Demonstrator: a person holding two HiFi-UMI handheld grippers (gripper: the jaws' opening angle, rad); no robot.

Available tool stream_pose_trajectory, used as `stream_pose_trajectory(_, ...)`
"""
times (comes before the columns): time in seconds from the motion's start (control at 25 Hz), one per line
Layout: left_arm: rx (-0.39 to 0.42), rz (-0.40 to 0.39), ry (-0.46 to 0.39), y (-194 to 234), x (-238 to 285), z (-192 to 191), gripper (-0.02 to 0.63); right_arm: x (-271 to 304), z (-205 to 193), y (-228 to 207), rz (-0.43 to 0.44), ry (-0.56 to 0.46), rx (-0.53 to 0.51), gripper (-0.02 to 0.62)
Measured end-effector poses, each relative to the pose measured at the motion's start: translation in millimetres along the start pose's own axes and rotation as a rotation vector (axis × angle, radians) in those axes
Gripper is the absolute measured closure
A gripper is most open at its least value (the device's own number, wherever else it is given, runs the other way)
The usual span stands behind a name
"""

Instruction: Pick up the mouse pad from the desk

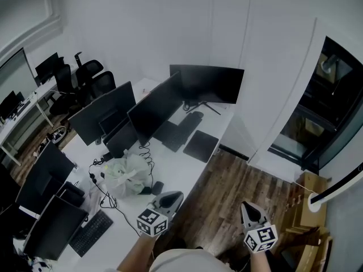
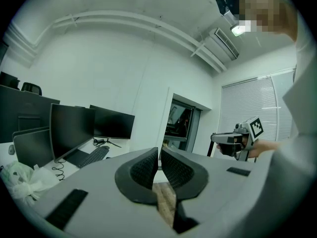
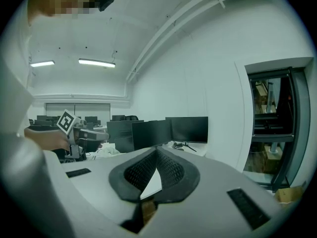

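Mouse pad (image 1: 201, 145) and both grippers are well apart, so I judge the reach not yet begun. Nearest the person, the left gripper (image 1: 177, 195) hangs over the near edge of the bench (image 1: 170, 166) and the right gripper (image 1: 245, 204) over the wood floor (image 1: 227, 180). Each gripper view shows its jaws together with nothing between them. A crumpled plastic bag (image 1: 126, 173) sits at the left gripper's 10 o'clock. In the head view the pad lies at about 1 o'clock from the left gripper and 11 o'clock from the right, the left being nearer. Dark and flat, it rests close to the bench's floor-side edge, just beside a keyboard (image 1: 176, 134) at its 9 o'clock. Its sides look nearly equal, so no long axis is clear. Beyond stand monitors (image 1: 207, 84), then office chairs (image 1: 93, 75) and a white wall (image 1: 170, 21).
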State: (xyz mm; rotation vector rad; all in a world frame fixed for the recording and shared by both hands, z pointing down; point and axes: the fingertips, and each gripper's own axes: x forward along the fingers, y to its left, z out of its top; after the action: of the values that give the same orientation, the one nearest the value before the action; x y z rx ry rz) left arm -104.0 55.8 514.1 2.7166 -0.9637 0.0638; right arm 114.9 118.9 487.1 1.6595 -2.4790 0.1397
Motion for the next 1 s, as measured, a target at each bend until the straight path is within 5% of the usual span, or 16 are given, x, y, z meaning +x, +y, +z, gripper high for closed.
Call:
stream_pose_trajectory(0.52,-0.002,-0.017,-0.019,22,4,2,0.508,17,-1,7,-0.047,0.020,0.014,0.583)
stream_pose_trajectory(1.0,0.031,-0.028,0.030,43,-3,-7,0.386,29,-9,26,-0.084,0.025,0.031,0.583)
